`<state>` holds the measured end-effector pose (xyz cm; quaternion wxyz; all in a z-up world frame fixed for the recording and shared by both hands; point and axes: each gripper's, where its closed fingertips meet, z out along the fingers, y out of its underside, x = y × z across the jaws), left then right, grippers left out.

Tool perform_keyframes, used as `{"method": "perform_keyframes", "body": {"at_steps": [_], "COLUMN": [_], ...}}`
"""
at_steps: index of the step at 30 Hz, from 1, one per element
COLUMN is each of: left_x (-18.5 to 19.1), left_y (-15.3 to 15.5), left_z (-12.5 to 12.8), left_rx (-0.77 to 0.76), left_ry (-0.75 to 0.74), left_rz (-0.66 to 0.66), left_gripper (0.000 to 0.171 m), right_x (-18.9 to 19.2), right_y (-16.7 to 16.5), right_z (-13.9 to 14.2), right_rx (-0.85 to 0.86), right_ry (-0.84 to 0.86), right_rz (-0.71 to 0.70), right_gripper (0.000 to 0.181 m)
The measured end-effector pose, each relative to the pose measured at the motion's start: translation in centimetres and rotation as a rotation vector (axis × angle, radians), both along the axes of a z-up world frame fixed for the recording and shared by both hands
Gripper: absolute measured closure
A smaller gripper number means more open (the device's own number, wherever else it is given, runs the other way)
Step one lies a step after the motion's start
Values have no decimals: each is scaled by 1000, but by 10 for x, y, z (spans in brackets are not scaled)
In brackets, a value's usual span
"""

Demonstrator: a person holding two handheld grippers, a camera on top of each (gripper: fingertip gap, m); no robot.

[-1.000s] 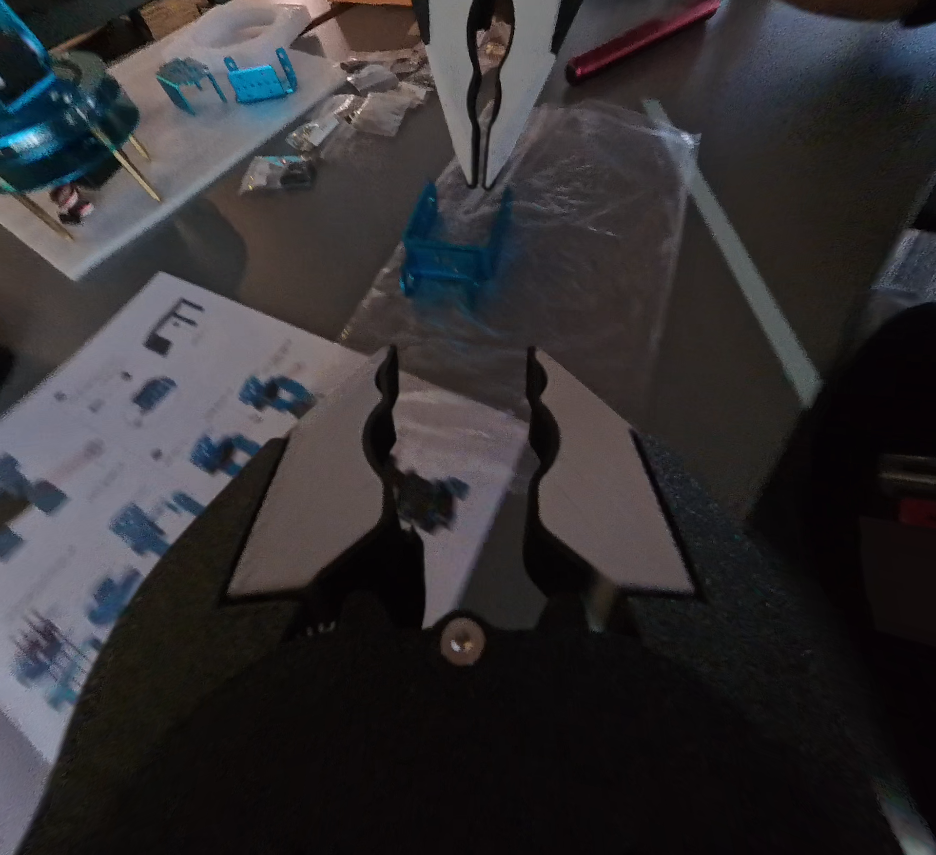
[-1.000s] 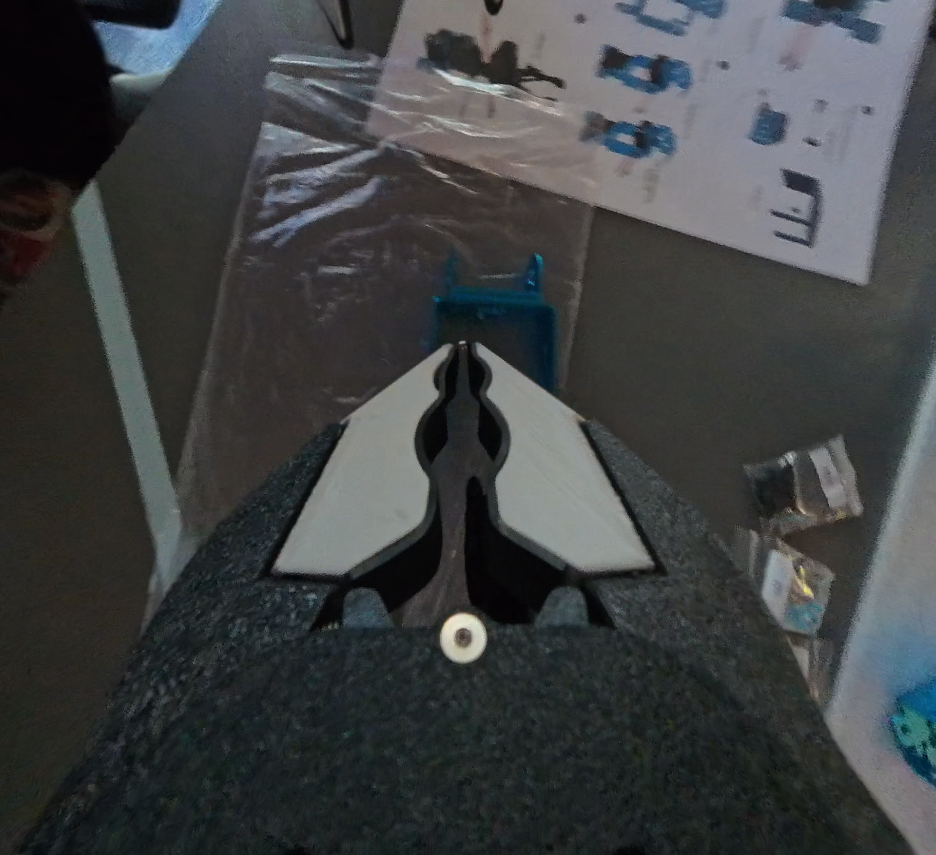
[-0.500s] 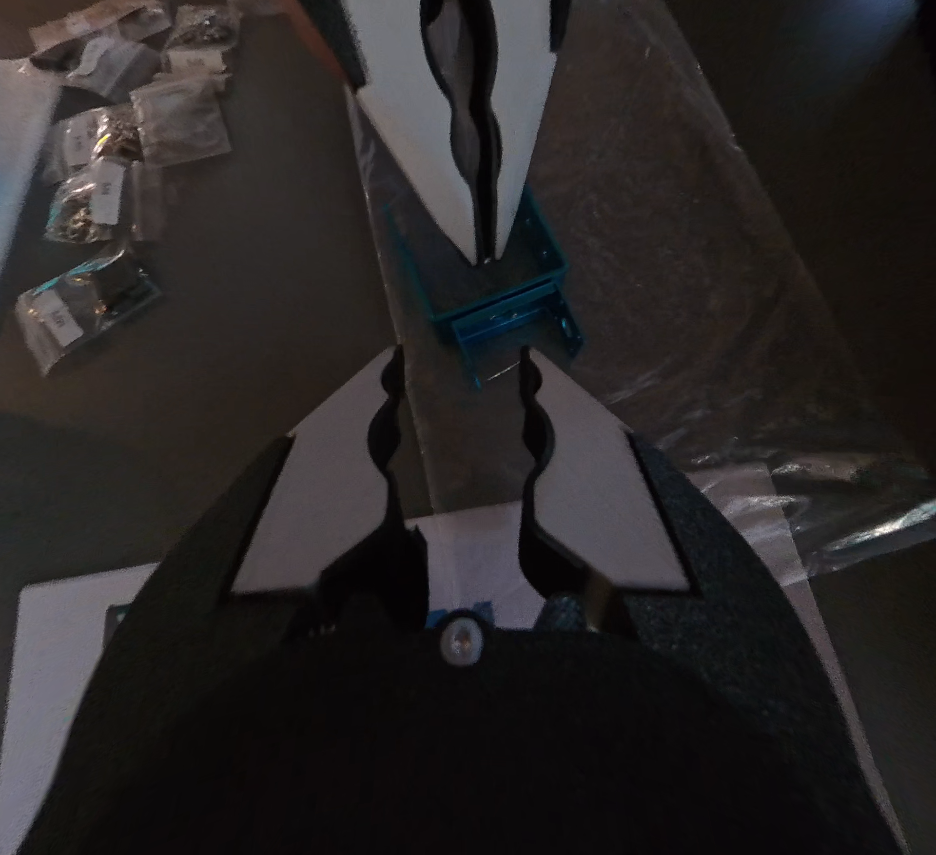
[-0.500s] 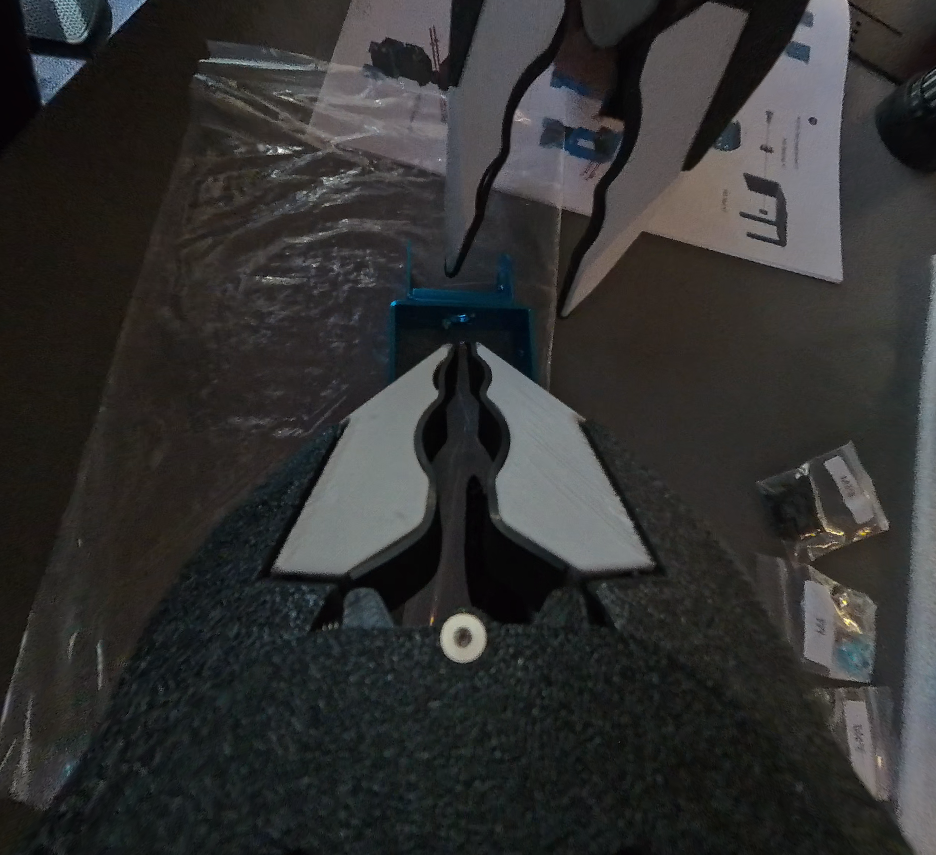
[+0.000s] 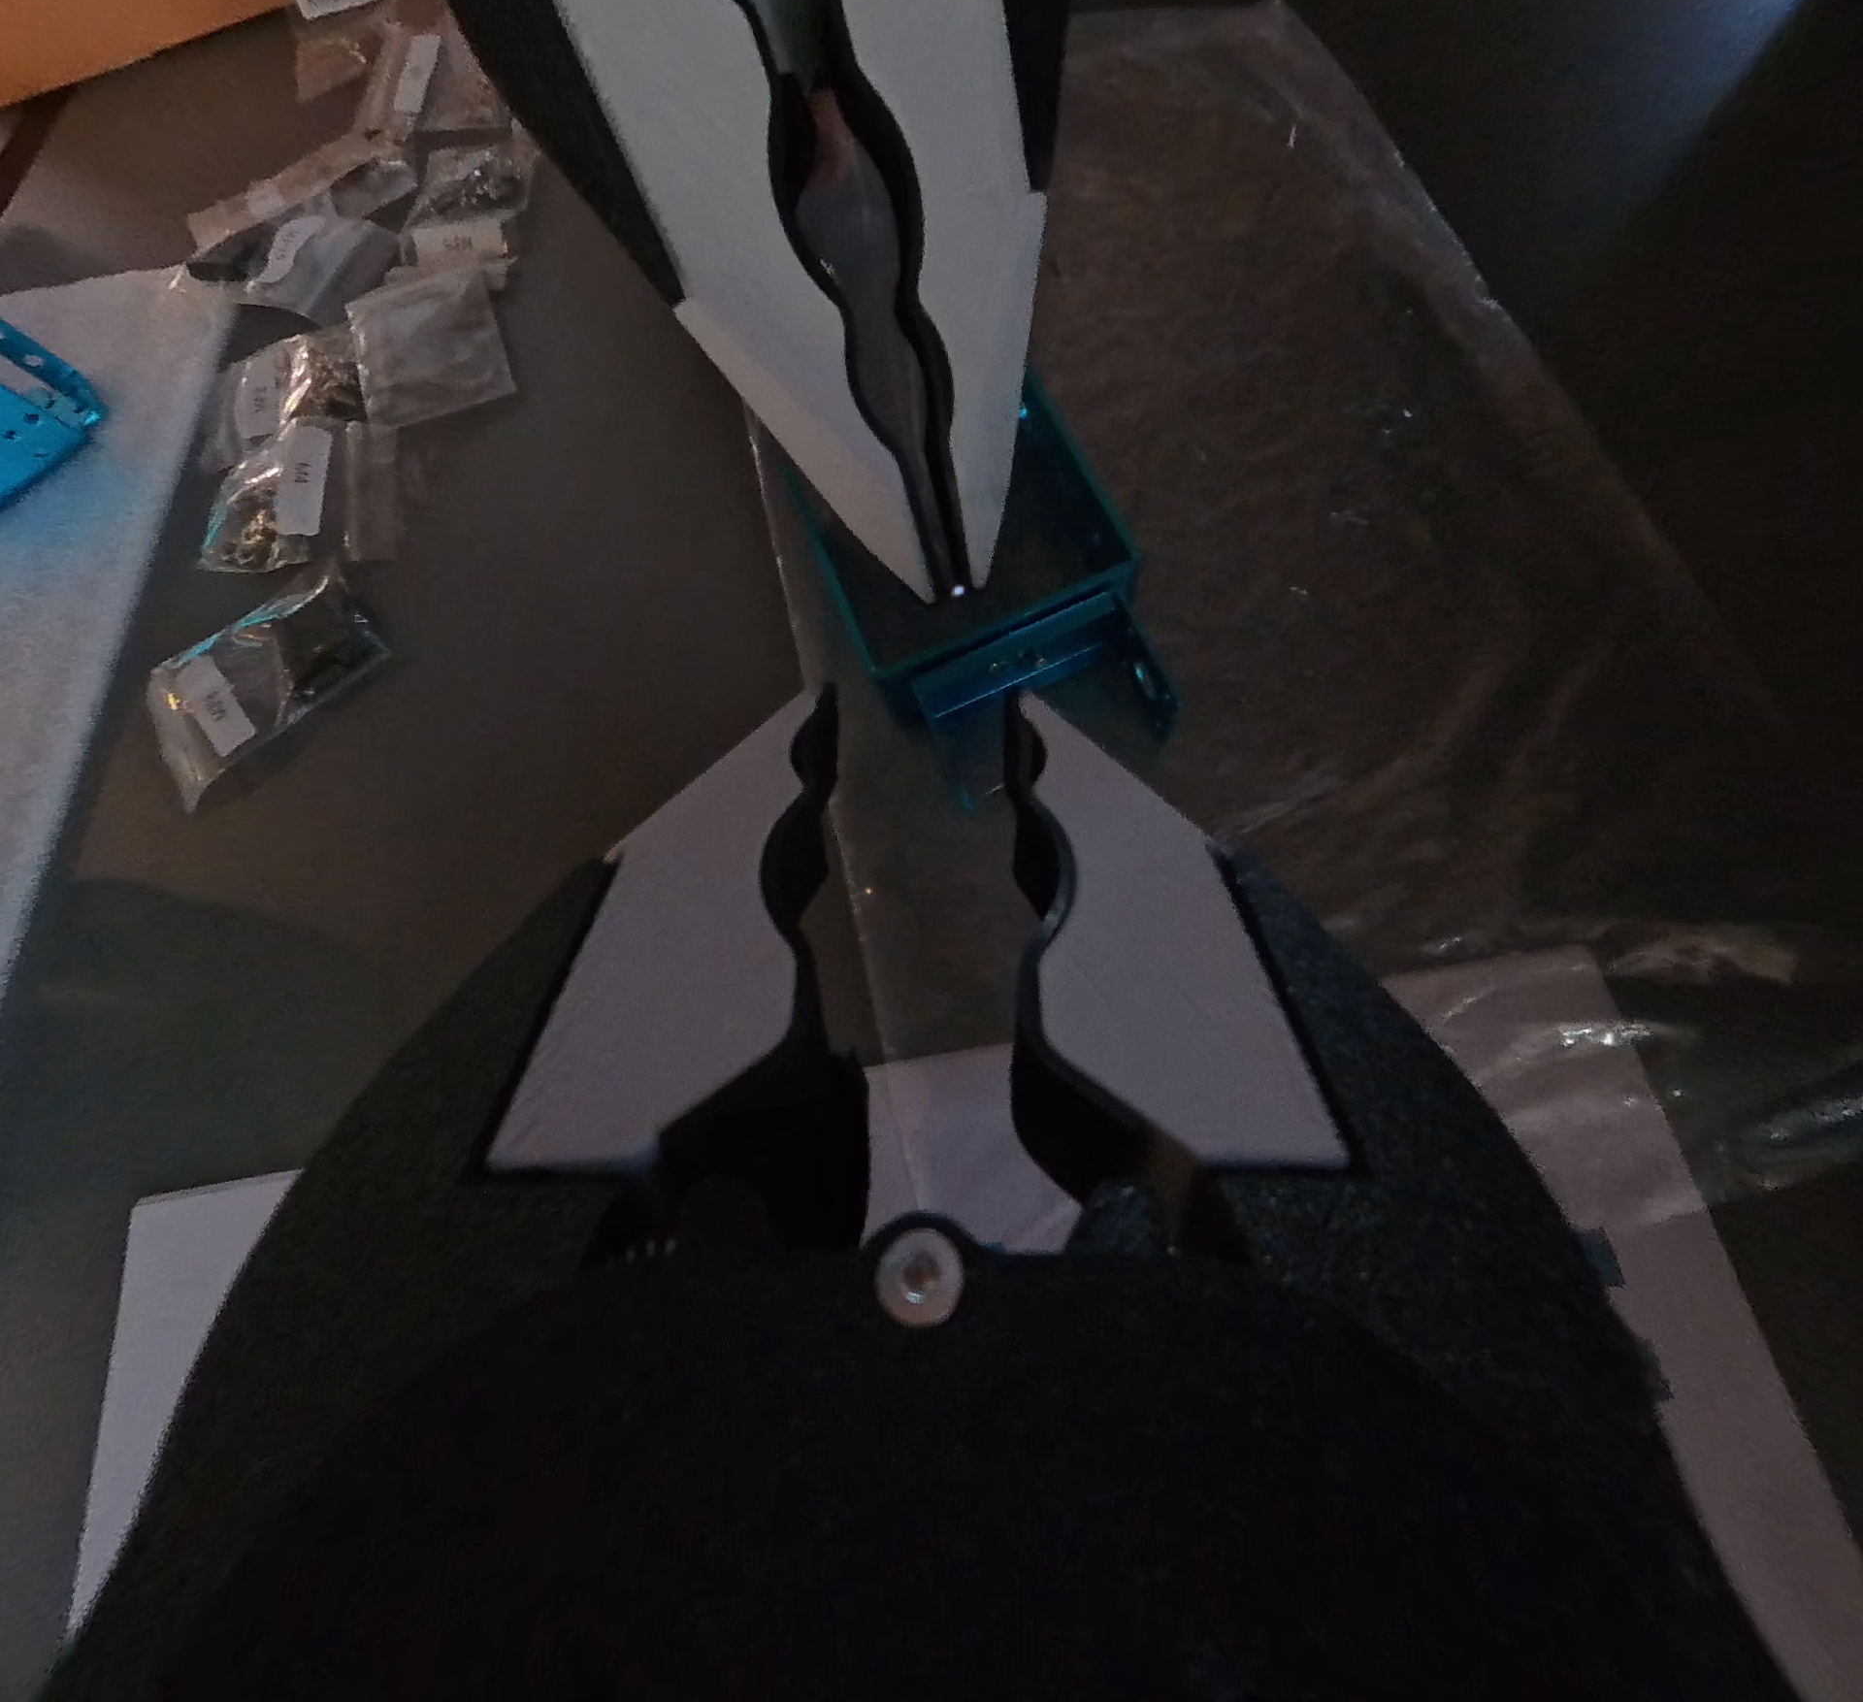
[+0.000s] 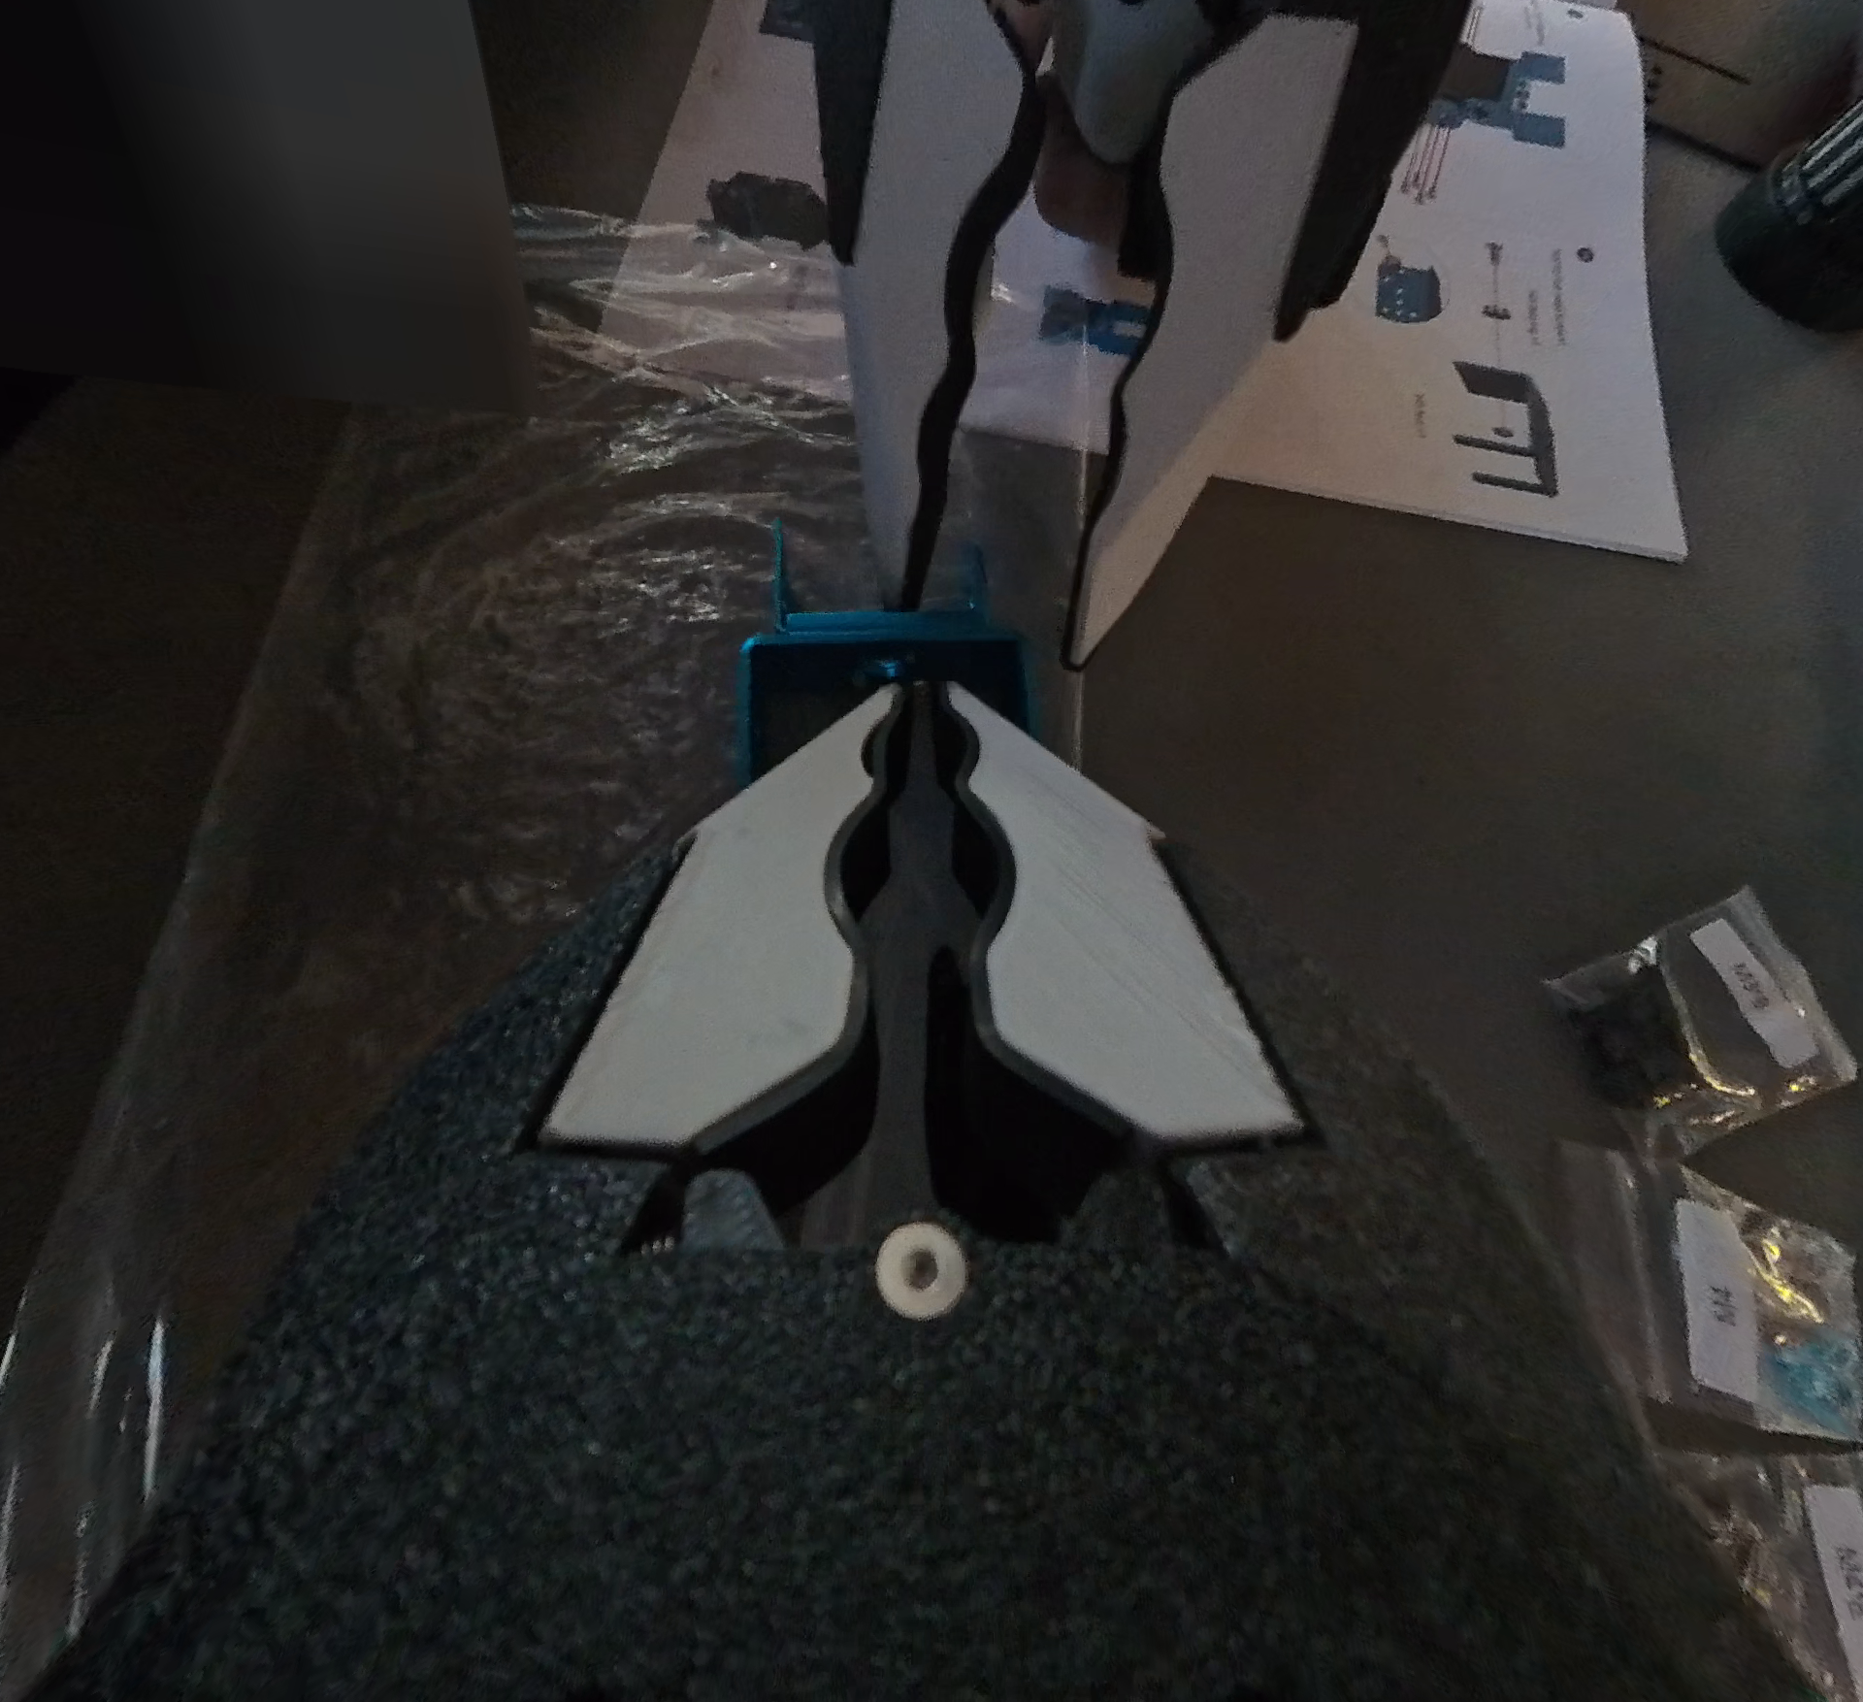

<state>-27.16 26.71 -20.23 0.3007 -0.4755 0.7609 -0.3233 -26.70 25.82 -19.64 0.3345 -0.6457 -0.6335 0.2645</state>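
Beside labelled parts bags (image 5: 302, 484), both grippers flank blue bracket (image 5: 1018, 645)

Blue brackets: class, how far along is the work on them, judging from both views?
Done: the small bracket sits against the big bracket on the plastic sheet. In hand: the right claw is shut, tips inside the big bracket; the left claw is open at the small one. Left: whether they are fastened cannot be told; parts bags lie aside.

Prob. workshop: hardware bags (image 5: 302, 484), assembly manual (image 6: 1512, 323).
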Motion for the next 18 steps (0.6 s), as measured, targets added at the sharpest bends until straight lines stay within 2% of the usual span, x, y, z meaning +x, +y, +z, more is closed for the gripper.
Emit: {"method": "perform_keyframes", "body": {"at_steps": [8,18], "left_x": [1,5], "left_y": [2,0], "left_z": [2,2], "left_rx": [-39,2], "left_ry": [1,-19], "left_rz": [13,12], "left_gripper": [140,146], "right_x": [-5,-7], "right_y": [0,-2], "right_z": [1,-2], "right_rx": [-9,-11], "right_ry": [11,-2], "right_rz": [19,36], "right_gripper": [178,178]}}
